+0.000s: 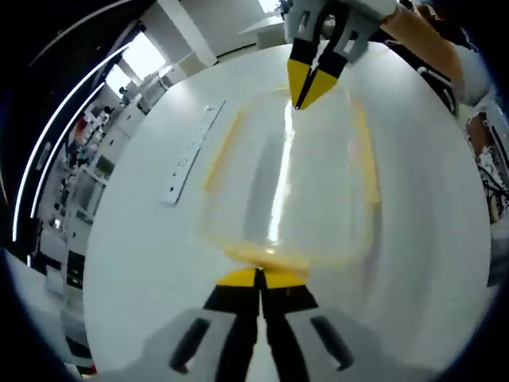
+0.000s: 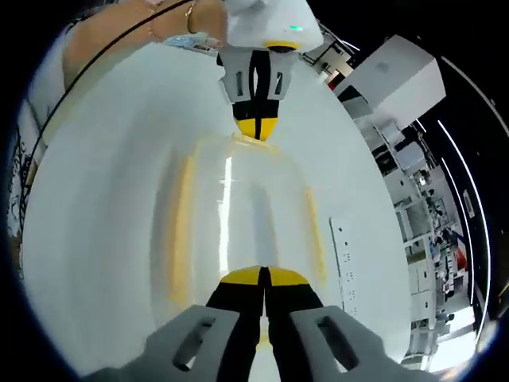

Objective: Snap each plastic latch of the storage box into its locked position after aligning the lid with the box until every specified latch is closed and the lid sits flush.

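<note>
You are bracketing the clear storage box (image 1: 286,183) end to end on the white bench (image 1: 143,263): left tongs (image 1: 259,275) closed at its near short end, right tongs (image 1: 312,89) pinched at the far one. Yellow latches (image 1: 220,151) run along both long sides.

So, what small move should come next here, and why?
Probably press both grippers inward on the end latches. The left gripper and right gripper, both shut, touch opposite ends of the clear storage box, whose image is blurred, so latch state is unclear.
</note>
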Action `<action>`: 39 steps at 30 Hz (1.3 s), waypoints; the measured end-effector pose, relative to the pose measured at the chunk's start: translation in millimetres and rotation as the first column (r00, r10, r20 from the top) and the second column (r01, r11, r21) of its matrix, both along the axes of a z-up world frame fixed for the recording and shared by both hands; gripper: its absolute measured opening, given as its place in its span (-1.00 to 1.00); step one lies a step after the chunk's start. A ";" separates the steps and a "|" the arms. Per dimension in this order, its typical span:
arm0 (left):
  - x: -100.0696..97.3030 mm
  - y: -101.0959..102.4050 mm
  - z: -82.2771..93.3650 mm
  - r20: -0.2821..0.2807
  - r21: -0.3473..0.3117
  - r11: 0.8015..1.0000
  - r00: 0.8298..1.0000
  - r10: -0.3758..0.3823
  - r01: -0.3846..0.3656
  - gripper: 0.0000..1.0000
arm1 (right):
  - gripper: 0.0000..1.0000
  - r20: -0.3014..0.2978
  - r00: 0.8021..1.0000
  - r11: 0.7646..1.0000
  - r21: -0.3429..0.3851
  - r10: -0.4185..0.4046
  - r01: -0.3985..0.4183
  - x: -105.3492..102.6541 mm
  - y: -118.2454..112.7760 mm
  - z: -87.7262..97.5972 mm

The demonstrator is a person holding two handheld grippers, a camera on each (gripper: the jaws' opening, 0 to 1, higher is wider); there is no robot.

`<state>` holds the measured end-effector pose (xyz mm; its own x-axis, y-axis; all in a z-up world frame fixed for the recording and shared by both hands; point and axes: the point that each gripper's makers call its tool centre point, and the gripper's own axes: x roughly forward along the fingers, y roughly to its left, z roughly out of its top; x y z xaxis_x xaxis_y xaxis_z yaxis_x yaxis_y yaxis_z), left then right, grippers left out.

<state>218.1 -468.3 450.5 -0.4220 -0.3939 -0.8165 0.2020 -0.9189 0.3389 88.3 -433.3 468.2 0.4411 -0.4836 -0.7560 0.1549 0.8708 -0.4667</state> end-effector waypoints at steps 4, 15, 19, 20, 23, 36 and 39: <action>-0.1 1.7 0.6 0.001 -0.001 1.000 1.000 -0.009 0.009 -1.00 | -1.00 0.054 0.998 0.998 0.059 -0.027 0.024 -0.6 -0.5 0.6; 0.4 6.1 0.0 -0.044 -0.002 1.000 0.999 -0.001 0.001 -1.00 | -1.00 0.004 1.000 1.000 0.020 -0.021 0.021 1.1 3.5 -0.7; -1.5 8.1 -2.7 -0.032 -0.005 1.000 0.999 -0.005 0.004 -1.00 | -1.00 0.020 0.999 0.999 0.025 -0.029 0.028 0.5 4.7 -1.0; -1.2 8.0 -3.2 -0.026 -0.011 1.000 1.000 -0.010 0.010 -1.00 | -1.00 0.026 0.999 0.999 0.021 -0.026 0.025 0.2 5.2 -1.3; -0.2 7.7 -3.0 -0.045 -0.007 1.000 0.999 0.003 -0.003 -1.00 | -1.00 0.055 0.998 0.999 0.022 -0.025 0.024 -0.2 5.1 -0.8; -6.8 28.8 -41.5 -0.055 0.114 0.993 0.998 -0.030 0.036 -1.00 | -1.00 0.079 0.997 0.999 0.027 -0.024 0.022 -0.9 6.2 -3.9; -2.6 19.8 -41.1 0.005 0.069 0.997 0.999 -0.032 0.031 -1.00 | -1.00 0.093 0.995 0.999 0.030 -0.023 0.020 -0.9 5.4 -4.1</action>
<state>215.5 -448.6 409.4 -0.4278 -0.3234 -0.8440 0.1707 -0.9459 0.2759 87.4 -427.9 464.1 0.5003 -0.4724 -0.7257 0.2154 0.8796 -0.4241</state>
